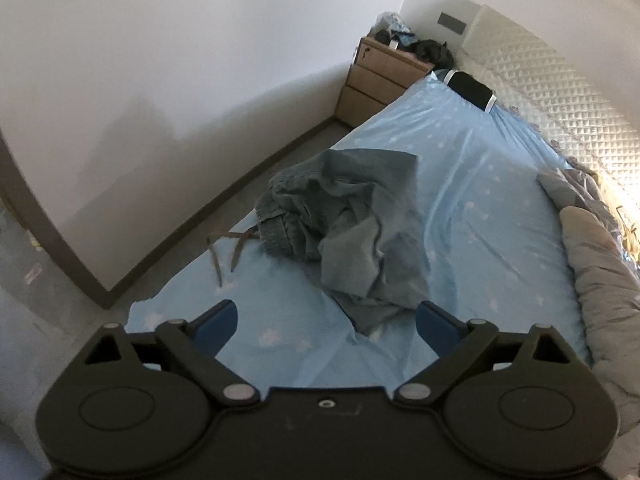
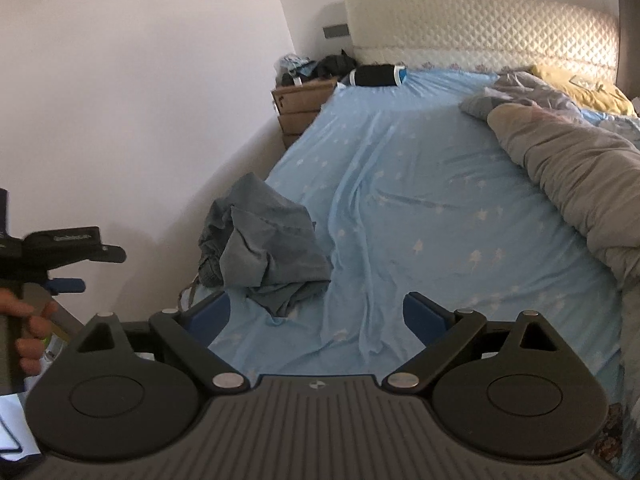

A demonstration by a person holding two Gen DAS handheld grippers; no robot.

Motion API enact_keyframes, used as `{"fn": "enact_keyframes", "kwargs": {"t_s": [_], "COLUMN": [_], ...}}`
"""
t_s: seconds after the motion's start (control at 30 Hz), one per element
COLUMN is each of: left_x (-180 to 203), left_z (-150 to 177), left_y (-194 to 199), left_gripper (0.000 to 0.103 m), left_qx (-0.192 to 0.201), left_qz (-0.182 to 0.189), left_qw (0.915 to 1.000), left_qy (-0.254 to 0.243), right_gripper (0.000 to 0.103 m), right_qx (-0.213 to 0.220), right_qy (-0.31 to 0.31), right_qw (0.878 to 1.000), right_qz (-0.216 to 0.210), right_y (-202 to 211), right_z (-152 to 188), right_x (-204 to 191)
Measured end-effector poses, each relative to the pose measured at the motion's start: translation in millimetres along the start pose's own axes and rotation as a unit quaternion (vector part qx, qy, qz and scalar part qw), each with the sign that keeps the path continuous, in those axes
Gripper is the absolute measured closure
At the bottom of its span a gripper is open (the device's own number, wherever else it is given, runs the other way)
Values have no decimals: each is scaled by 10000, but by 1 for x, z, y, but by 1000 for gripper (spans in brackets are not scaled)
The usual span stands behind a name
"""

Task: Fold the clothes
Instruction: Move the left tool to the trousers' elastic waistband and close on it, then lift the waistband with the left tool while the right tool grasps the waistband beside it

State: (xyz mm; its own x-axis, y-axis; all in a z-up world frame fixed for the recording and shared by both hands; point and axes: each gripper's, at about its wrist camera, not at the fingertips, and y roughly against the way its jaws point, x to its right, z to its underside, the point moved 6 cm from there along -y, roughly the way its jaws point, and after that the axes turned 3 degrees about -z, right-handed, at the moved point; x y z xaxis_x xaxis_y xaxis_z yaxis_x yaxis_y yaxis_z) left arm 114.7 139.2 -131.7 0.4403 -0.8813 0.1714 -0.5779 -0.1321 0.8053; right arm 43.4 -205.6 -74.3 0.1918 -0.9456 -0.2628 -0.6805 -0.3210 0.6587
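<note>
A crumpled grey-blue garment (image 1: 344,224) with a ribbed waistband and loose drawstrings lies in a heap on the light blue star-print bed sheet (image 1: 480,184). It also shows in the right wrist view (image 2: 264,248), near the bed's left edge. My left gripper (image 1: 326,318) is open and empty, held above the sheet just short of the garment's near edge. My right gripper (image 2: 316,314) is open and empty, above the sheet to the right of the garment. The left gripper also shows at the left edge of the right wrist view (image 2: 72,276), held by a hand.
A rolled grey duvet (image 2: 568,168) lies along the bed's right side. A black bolster (image 2: 376,75) sits by the quilted headboard (image 2: 480,28). A wooden nightstand (image 1: 380,76) with clutter stands in the corner. White wall and a floor strip run left of the bed.
</note>
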Motion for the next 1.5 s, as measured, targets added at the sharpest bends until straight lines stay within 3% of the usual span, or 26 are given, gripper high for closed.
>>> {"fn": "enact_keyframes", "kwargs": {"t_s": [0.33, 0.67, 0.87, 1.03, 1.1, 1.17, 1.33, 1.5], "left_x": [-53, -70, -71, -72, -73, -72, -63, -60], "left_z": [-54, -56, -52, -47, -45, -45, -51, -65], "left_y": [-160, -283, -331, -348, -348, -341, -306, -252], "left_gripper": [23, 33, 35, 39, 46, 65, 82, 83], "left_qx": [-410, -677, -970, -1073, -1177, -1174, -964, -549], "left_qz": [494, 452, 633, 863, 850, 869, 827, 842], "left_qw": [9978, 9966, 9929, 9897, 9887, 9888, 9919, 9949], "left_qy": [183, 132, 285, 399, 373, 315, 31, -36], "right_gripper": [13, 13, 13, 13, 13, 13, 13, 15], "right_qx": [-891, -1337, -1668, -1680, -1675, -1670, -1596, -1400], "right_qy": [-248, -878, -1104, -1124, -1130, -1136, -1151, -1107], "right_qw": [9926, 9673, 9514, 9501, 9500, 9498, 9525, 9618], "right_qz": [790, 1967, 2342, 2377, 2383, 2389, 2326, 2078], "right_y": [-62, -73, -76, -77, -77, -77, -78, -78], "right_z": [-14, -16, -1, -4, -5, -7, -10, -11], "right_x": [-45, -44, -51, -53, -53, -53, -53, -53]}}
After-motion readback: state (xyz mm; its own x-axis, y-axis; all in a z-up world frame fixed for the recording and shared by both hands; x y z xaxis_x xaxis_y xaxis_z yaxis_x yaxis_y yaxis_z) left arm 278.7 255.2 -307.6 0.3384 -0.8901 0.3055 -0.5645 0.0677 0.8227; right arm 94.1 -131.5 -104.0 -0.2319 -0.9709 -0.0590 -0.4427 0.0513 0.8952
